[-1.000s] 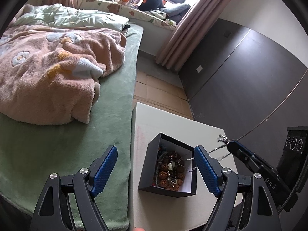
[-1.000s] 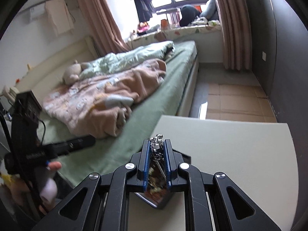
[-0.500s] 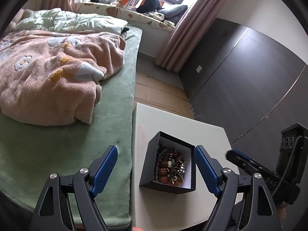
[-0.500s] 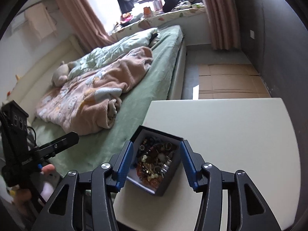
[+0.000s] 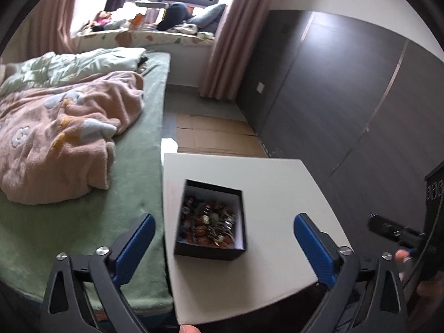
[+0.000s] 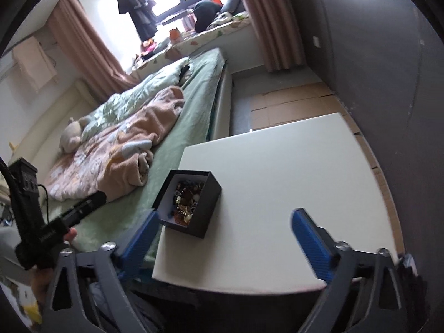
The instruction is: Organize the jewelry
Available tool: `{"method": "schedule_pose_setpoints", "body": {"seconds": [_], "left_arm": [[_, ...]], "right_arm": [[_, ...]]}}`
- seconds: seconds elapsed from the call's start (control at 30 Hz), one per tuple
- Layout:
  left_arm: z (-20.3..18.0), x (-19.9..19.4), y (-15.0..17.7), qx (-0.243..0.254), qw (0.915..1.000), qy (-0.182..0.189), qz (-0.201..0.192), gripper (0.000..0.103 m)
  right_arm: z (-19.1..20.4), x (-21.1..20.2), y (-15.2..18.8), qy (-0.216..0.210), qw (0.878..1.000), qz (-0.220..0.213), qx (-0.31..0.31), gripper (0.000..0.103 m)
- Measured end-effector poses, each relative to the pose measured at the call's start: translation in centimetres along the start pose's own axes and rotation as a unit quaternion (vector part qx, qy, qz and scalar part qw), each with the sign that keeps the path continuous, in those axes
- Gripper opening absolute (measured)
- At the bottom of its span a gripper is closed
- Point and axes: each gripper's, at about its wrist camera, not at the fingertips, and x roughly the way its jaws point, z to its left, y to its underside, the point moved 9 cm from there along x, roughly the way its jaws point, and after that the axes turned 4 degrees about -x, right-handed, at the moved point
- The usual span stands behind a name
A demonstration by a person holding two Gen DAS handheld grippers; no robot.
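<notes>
Currently both tongs, left (image 5: 222,238) and right (image 6: 224,231), gape wide, empty. Ahead, the jewelry box (image 5: 211,220) is light and rigid; grip its walls, since the beads (image 5: 208,223) tangle

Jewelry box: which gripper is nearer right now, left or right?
Left, though only marginally. The left gripper is open and brackets the jewelry box; the right gripper, also open, hangs just short of it, box toward its left finger.

White table (image 5: 266,177), black jewelry box (image 5: 211,249) on it, beside bed (image 5: 83,222)
</notes>
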Motion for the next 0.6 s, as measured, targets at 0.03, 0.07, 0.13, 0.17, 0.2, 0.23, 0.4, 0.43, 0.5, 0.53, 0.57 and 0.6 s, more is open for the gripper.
{"method": "schedule_pose_setpoints", "body": {"seconds": [0.03, 0.07, 0.13, 0.17, 0.2, 0.23, 0.4, 0.43, 0.5, 0.53, 0.57, 0.6], "left_arm": [[-0.6, -0.3, 0.2, 0.008, 1.0, 0.001, 0.001, 0.103], [-1.0, -0.5, 0.4, 0.015, 0.9999, 0.0, 0.001, 0.103], [-2.1, -1.3, 0.8, 0.036, 0.9993, -0.002, 0.003, 0.103], [-2.6, -1.6, 1.1, 0.044, 0.999, 0.0, 0.004, 0.103], [-3.0, -2.0, 1.3, 0.049, 0.9988, 0.001, 0.005, 0.103], [-3.3, -2.4, 1.5, 0.054, 0.9985, 0.002, 0.005, 0.103], [-4.5, -3.8, 2.7, 0.085, 0.9964, -0.009, 0.005, 0.103], [-4.6, -4.1, 2.9, 0.089, 0.9959, -0.011, 0.005, 0.103], [-4.8, -4.5, 3.4, 0.098, 0.9951, -0.014, 0.005, 0.103], [-4.9, -4.8, 3.6, 0.102, 0.9947, -0.016, 0.003, 0.103], [-4.9, -4.9, 3.7, 0.105, 0.9943, -0.018, 0.001, 0.103], [-5.0, -5.1, 3.9, 0.109, 0.9938, -0.02, -0.002, 0.103]], "right_arm": [[-0.1, -0.7, 0.2, 0.001, 1.0, -0.003, -0.001, 0.103], [-0.3, -1.4, 0.4, 0.002, 1.0, -0.006, -0.001, 0.103], [-0.8, -2.7, 1.0, 0.008, 1.0, -0.01, 0.001, 0.103], [-1.0, -3.1, 1.3, 0.01, 1.0, -0.011, 0.002, 0.103], [-1.1, -3.6, 1.6, 0.013, 1.0, -0.013, 0.001, 0.103], [-1.3, -3.9, 1.9, 0.015, 1.0, -0.014, 0.0, 0.103], [-1.3, -5.2, 3.6, 0.019, 1.0, -0.015, -0.004, 0.103], [-1.3, -5.4, 4.0, 0.022, 1.0, -0.015, -0.006, 0.103], [-1.3, -5.7, 4.4, 0.022, 1.0, -0.018, -0.008, 0.103], [-1.2, -5.9, 4.6, 0.019, 1.0, -0.019, -0.009, 0.103], [-1.2, -6.0, 4.8, 0.019, 1.0, -0.019, -0.01, 0.103], [-1.3, -6.1, 5.0, 0.02, 1.0, -0.02, -0.008, 0.103]]}}
